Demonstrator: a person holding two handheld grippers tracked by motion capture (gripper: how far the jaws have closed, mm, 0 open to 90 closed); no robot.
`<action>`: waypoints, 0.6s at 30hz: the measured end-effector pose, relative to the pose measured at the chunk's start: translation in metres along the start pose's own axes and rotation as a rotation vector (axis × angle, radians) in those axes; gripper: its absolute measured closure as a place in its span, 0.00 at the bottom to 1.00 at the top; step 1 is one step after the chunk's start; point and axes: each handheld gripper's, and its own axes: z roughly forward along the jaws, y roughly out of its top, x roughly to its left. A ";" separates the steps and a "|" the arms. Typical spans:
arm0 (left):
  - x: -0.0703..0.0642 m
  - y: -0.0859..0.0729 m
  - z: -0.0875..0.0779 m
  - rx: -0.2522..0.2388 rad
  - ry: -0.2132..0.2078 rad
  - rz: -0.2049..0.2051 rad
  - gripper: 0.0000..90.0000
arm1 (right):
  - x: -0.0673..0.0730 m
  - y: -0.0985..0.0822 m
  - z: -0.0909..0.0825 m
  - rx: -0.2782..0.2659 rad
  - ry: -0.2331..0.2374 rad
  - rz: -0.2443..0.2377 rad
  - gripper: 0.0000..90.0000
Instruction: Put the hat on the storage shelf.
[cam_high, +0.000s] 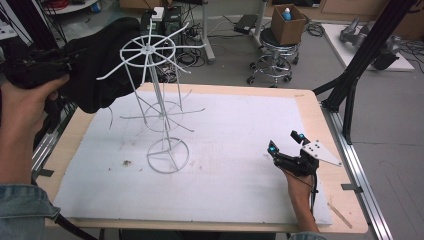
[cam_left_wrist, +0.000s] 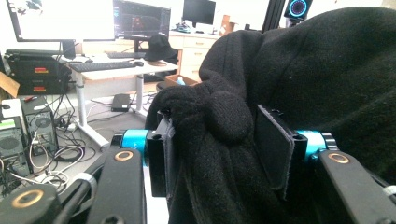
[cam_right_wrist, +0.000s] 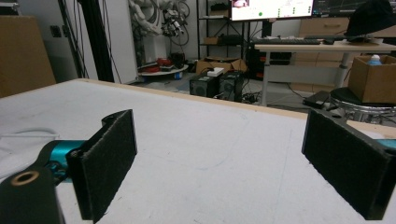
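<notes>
On the far left, the left gripper (cam_left_wrist: 215, 154) is squeezed tight on one black cloth (cam_high: 102, 62), held up beside the top of one white wire rack (cam_high: 160, 107). That rack stands on the white mat (cam_high: 225, 185). Over on the right, the right gripper (cam_high: 285, 147) rests low on the mat with its jaws wide apart, holding nothing.

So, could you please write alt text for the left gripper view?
The left claw is shut on a bunched fold of black knit fabric, which bulges up between its two padded jaws. Behind it, at left, stands a desk with monitors and a keyboard.
</notes>
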 end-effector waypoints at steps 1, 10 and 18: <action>0.000 0.000 -0.001 0.001 0.003 0.006 0.57 | 0.000 0.000 0.000 0.001 0.000 -0.001 0.11; -0.002 0.003 -0.003 0.010 0.033 0.025 0.48 | 0.000 0.000 0.000 0.001 -0.001 -0.001 0.11; -0.002 0.005 -0.013 -0.024 0.038 0.051 0.39 | 0.001 0.000 0.000 0.004 0.001 0.000 0.11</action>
